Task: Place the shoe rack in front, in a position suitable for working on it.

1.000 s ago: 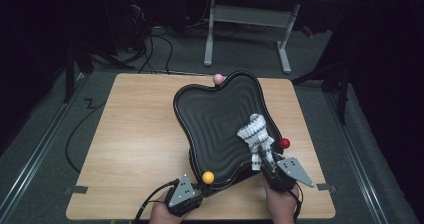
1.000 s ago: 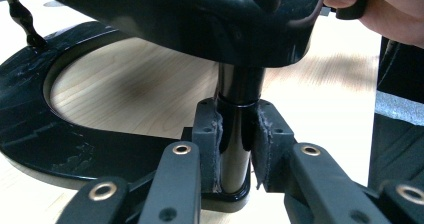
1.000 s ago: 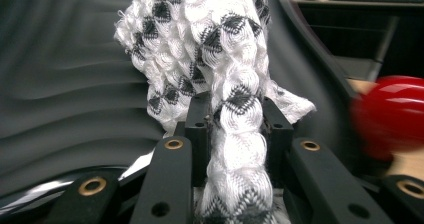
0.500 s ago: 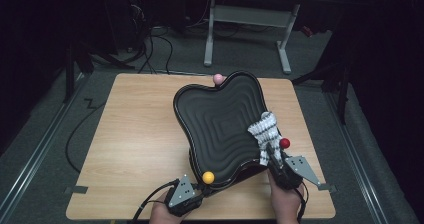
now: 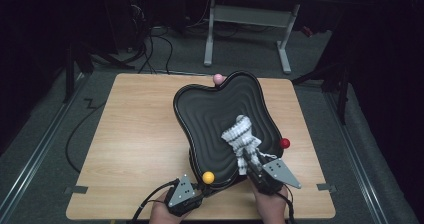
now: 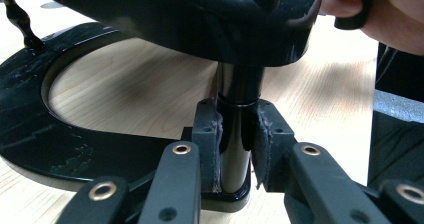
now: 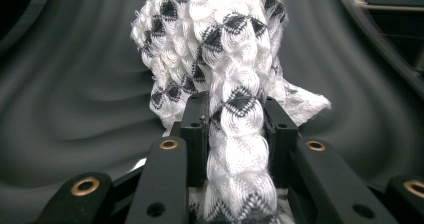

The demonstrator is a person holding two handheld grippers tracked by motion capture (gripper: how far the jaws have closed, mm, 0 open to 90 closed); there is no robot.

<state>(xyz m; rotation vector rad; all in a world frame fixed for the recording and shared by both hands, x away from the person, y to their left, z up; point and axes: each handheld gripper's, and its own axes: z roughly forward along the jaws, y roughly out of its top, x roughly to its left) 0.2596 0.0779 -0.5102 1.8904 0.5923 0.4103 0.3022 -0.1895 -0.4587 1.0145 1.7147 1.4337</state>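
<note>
**Cloth held over tray's right side**

The right gripper [image 5: 251, 165] is clamped on a black-and-white cloth [image 5: 241, 136], whose length runs from the jaws up toward the tray's [image 5: 200, 109] centre. The left gripper [image 6: 235, 149] is closed around the tray's post [image 6: 239, 109] near the table's [image 5: 130, 134] front edge.

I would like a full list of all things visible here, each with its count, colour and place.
tray: one, black, ridged, wavy rim, tilted on the table's right half
tray post: one, black, under the tray
cloth: one, white with black pattern, on the tray's near right part
balls: three on the tray rim, pink far, red right, yellow near
table: one, light wood
left gripper: black jaws shut on the tray post
right gripper: black jaws shut on the cloth
</note>
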